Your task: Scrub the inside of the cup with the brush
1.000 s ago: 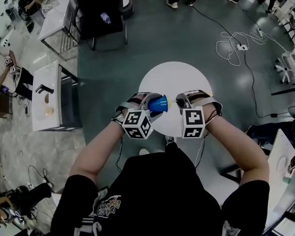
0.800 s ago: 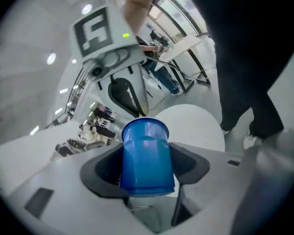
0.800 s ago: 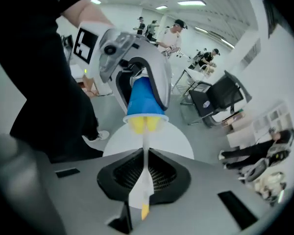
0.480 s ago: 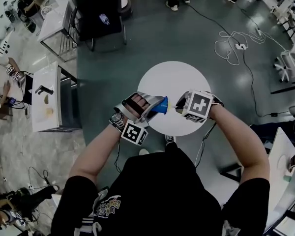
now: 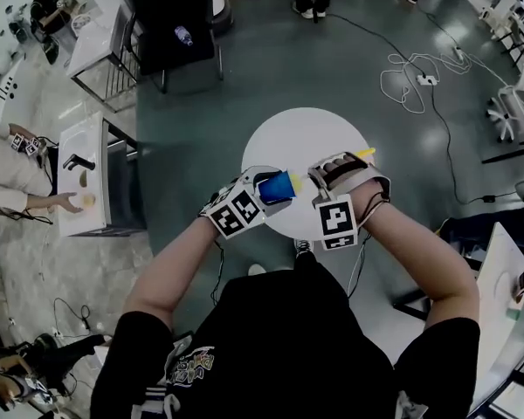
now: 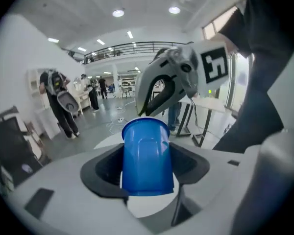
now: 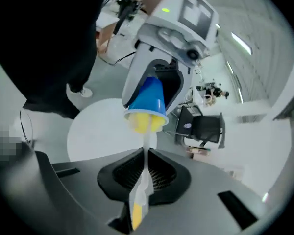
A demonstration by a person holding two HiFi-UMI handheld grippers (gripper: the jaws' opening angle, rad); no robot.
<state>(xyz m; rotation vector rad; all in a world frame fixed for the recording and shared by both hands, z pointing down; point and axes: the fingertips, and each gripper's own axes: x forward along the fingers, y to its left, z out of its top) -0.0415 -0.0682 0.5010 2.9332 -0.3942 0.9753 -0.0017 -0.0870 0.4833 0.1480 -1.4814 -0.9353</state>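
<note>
My left gripper (image 5: 262,190) is shut on a blue plastic cup (image 5: 277,186), held over the near edge of the round white table (image 5: 306,138). In the left gripper view the cup (image 6: 147,155) sits clamped between both jaws, mouth pointing away toward the right gripper (image 6: 174,80). My right gripper (image 5: 320,178) is shut on the thin pale handle of a brush (image 7: 143,177). The brush's yellow head (image 7: 143,121) fills the mouth of the cup (image 7: 149,96). The yellow end of the handle (image 5: 365,154) sticks out behind the right gripper.
A black chair (image 5: 170,24) stands beyond the table and white desks (image 5: 92,168) lie to the left, where a person stands. Cables (image 5: 419,81) trail over the floor at the upper right. Another white table (image 5: 498,304) is at the right.
Both grippers have rolled about their own axes, so their marker cubes face differently. The brush head stays in the cup's mouth. The handle's yellow end now shows at the upper right.
</note>
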